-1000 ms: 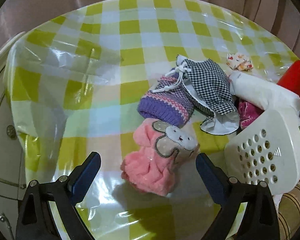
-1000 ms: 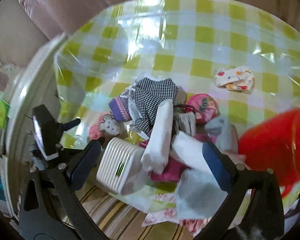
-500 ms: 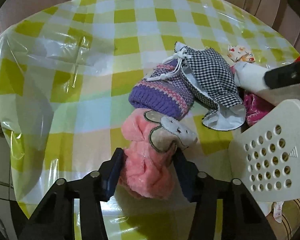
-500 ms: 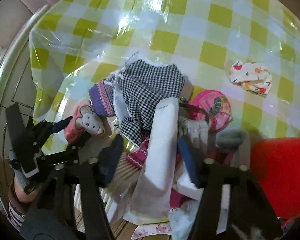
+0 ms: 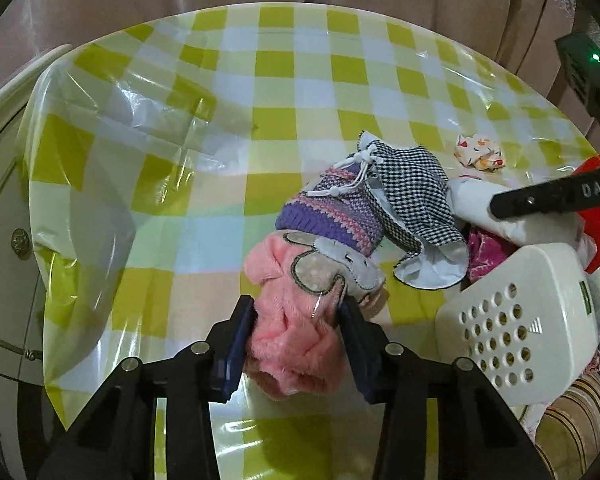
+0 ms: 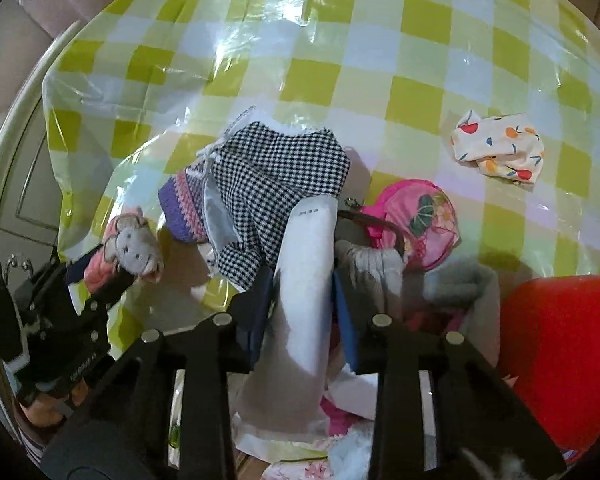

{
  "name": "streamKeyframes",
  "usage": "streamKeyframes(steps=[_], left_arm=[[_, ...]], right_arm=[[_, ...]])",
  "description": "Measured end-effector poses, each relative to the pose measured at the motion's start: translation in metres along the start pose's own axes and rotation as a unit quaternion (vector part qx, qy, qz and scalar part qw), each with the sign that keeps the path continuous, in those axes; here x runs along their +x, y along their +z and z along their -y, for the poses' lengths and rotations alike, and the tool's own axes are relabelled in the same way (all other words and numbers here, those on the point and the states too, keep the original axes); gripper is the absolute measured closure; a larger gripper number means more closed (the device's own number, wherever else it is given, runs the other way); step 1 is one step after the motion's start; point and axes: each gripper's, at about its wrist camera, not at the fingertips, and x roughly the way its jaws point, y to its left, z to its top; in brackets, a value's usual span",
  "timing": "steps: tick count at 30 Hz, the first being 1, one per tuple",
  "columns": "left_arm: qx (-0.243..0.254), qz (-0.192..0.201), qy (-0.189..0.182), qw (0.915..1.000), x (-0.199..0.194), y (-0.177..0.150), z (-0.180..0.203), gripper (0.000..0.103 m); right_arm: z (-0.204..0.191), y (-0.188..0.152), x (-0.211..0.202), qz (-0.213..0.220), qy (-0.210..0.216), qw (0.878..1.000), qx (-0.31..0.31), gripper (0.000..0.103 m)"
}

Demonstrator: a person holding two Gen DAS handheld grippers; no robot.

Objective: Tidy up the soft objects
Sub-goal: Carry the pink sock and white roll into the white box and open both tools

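Table under a green-and-white check cloth with clear plastic over it; far half bare, all the clutter bunched at the near right edge. Red bulky item sits at the right of the pile (cannot tell what it is). White perforated plastic basket lies tipped at the table's near right edge, just beside the pink piece.

Right gripper is closing on a white rolled cloth, pads touching both sides; the roll lies across the heap, over a checked black-and-white garment and beside a pink floral pouch and grey fabric.

Left gripper is closing on the pink fluffy sock with a grey mouse face, pads pressed into the fleece. A purple striped knit hat touches its far end, the checked garment overlapping that.

Small fruit-print cloth lies alone, well apart from the pile.
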Motion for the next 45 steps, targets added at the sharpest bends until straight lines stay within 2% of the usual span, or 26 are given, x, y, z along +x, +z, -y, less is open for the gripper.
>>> streamKeyframes(steps=[7,11,18,25,31,35,45], left_arm=[[-0.005,0.007,-0.002,1.0,-0.009,-0.002,0.003,0.058],[-0.016,0.023,0.003,0.9996,-0.021,0.0,0.002,0.059],[-0.023,0.077,0.028,0.9964,-0.056,-0.001,0.009,0.059],[-0.014,0.124,0.03,0.9917,-0.1,-0.007,0.035,0.059],[0.0,0.147,-0.008,0.9891,-0.132,-0.018,0.071,0.059],[0.018,0.149,-0.042,0.9877,-0.144,-0.03,0.105,0.059],[0.09,0.113,-0.138,0.9798,-0.143,-0.058,0.215,0.059]], right_arm=[[-0.004,0.002,0.007,-0.01,-0.002,1.0,-0.006,0.065],[-0.009,-0.002,0.003,0.006,-0.01,1.0,-0.025,0.067],[-0.004,-0.015,-0.049,0.107,-0.004,0.994,-0.037,0.067],[0.006,-0.06,-0.107,0.208,-0.031,0.976,-0.051,0.067],[0.01,-0.124,-0.149,0.277,-0.055,0.958,-0.06,0.067],[0.021,-0.162,-0.167,0.301,-0.079,0.949,-0.053,0.067],[0.095,-0.263,-0.189,0.305,-0.137,0.942,0.033,0.067]])
